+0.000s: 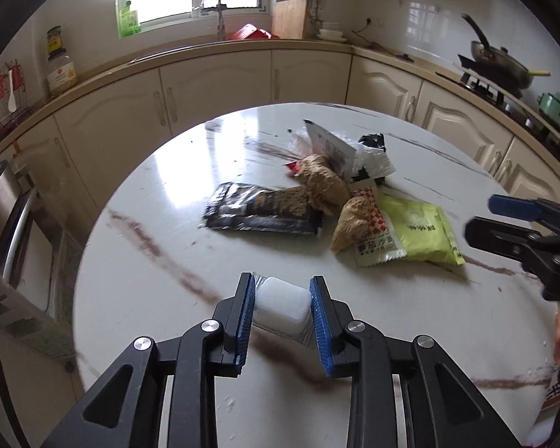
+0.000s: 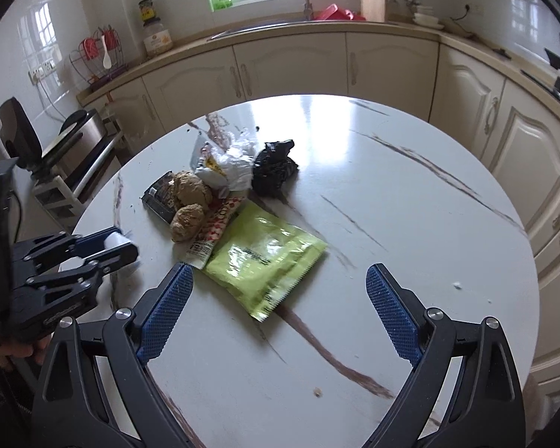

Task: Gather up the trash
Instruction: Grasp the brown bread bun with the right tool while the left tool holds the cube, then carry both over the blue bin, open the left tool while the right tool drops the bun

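My left gripper (image 1: 282,285) is shut on a small white wrapped packet (image 1: 282,302) and holds it just above the round marble table (image 1: 149,261); the gripper also shows in the right wrist view (image 2: 121,240). My right gripper (image 2: 280,274) is open and empty, near a green pouch (image 2: 265,257), and shows at the right edge of the left wrist view (image 1: 481,218). The trash pile holds the green pouch (image 1: 423,231), a red-checked sachet (image 1: 377,239), crumpled brown paper (image 1: 323,183), a black wrapper (image 1: 261,211), a white wrapper (image 1: 332,149) and a black crumpled bag (image 2: 274,168).
Cream kitchen cabinets (image 1: 220,86) curve behind the table. A sink with tap (image 1: 220,18) stands under the window. A pan (image 1: 500,61) sits on the stove at the right. A metal appliance (image 2: 78,138) stands left of the table.
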Tool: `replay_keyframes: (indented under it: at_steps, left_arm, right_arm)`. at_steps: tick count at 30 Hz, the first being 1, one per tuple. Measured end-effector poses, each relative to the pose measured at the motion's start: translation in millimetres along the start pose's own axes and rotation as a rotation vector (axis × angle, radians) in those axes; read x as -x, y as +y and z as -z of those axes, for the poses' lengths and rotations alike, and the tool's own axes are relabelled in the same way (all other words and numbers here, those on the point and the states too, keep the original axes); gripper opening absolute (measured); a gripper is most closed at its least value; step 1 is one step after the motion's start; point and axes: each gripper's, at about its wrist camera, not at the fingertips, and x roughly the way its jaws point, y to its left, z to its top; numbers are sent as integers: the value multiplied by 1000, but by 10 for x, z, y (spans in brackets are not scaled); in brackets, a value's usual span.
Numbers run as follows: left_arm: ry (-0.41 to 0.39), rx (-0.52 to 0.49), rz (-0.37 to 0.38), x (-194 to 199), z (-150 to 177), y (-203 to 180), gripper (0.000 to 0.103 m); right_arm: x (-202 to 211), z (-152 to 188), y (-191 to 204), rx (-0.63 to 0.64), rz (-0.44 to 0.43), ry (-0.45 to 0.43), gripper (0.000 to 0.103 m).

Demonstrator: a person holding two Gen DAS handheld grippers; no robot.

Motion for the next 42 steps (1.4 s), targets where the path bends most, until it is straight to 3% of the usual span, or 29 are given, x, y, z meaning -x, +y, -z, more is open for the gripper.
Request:
replay_keyframes:
  at_steps: [5,7,11,15,16,26,36,42]
  left_arm:
    - [-28,27,-29,263,178,209,26]
    - [-29,31,-33,343,224,242,26]
    - [-41,43,-24,504,282,330,26]
    - [-46,39,-9,586,320,361,26]
    - [-49,37,-3,604,327,377,26]
    - [-57,76,74,612,460,471,27]
    - [-57,96,102,533,620,551,27]
    - [-53,66,59,455,541,414,26]
  right_arm:
    - [-223,-138,430,69,-45,3,90]
    - [-345,-194,624,99,-53,9,76]
    - [-586,-255,853,129,-61,46,68]
    - [-771,-235,919,126,-39,76,47]
    - [-769,-236,906,124,-41,73,32]
    - [-552,-99,721,82,-110,42,31]
    - [-230,0,750,58,-212,4,32]
    - [-194,13,800,59,-229,9,32]
